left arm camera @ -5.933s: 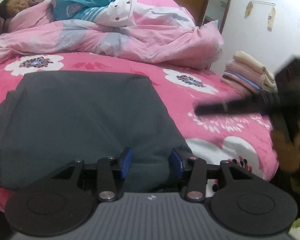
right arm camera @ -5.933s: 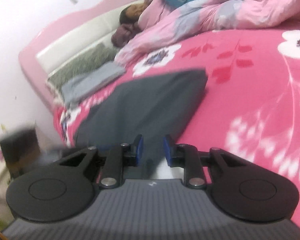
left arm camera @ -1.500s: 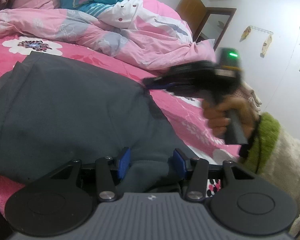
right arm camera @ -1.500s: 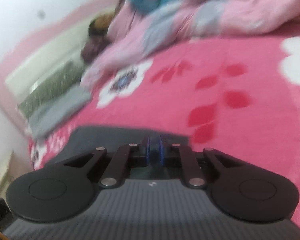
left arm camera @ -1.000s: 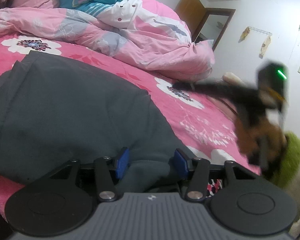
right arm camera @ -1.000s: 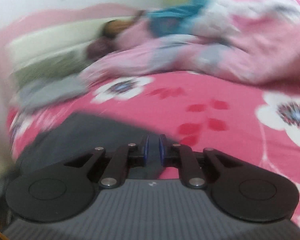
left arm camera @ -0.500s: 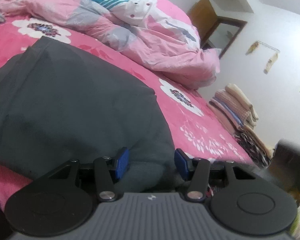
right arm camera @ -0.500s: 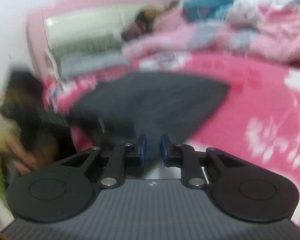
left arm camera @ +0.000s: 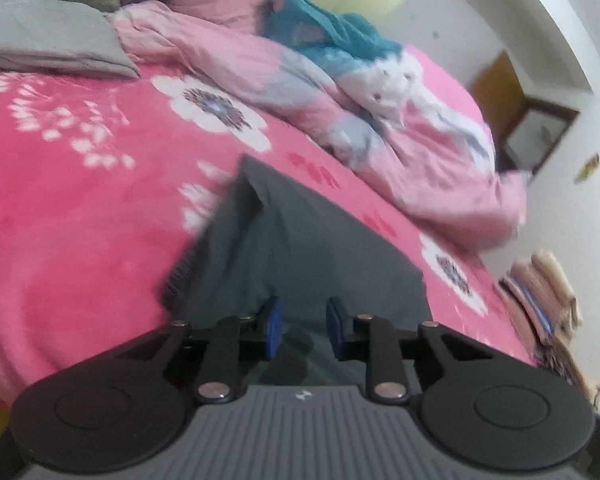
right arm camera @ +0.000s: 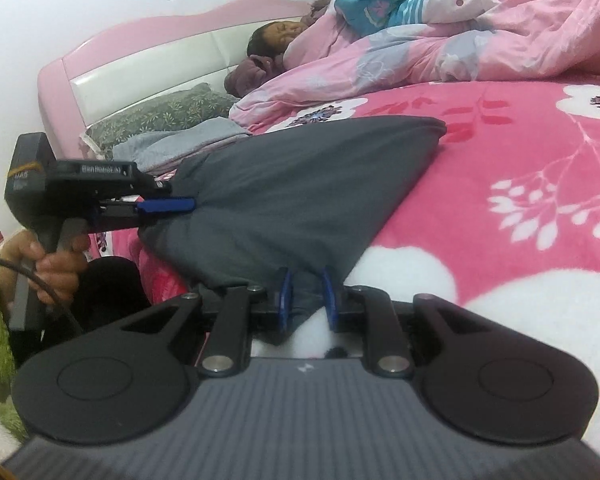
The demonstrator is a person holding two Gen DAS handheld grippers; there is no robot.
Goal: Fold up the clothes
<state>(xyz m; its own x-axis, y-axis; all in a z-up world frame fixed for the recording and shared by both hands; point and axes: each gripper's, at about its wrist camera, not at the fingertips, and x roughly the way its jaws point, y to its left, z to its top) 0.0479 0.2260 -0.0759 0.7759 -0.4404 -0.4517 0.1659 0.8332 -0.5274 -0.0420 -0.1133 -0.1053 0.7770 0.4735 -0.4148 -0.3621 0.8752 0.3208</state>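
A dark grey garment [left arm camera: 300,240] lies folded on the pink flowered bed [left arm camera: 80,200]; it also shows in the right wrist view [right arm camera: 300,192]. My left gripper [left arm camera: 302,326] holds a gap between its blue pads with the garment's near edge in it; in the right wrist view its fingers [right arm camera: 168,205] pinch the garment's left corner and lift it. My right gripper [right arm camera: 305,298] is nearly closed, with the garment's near corner between its pads at the bed's front edge.
A person [right arm camera: 276,36] sleeps under a pink quilt [right arm camera: 460,40] at the back of the bed. Grey pillows [left arm camera: 40,36] lie at the head. A stack of folded clothes [left arm camera: 540,300] sits at the right beyond the bed.
My left gripper has swung to the garment's left side and raised its corner. My right gripper has come back to the near corner and closed on it.
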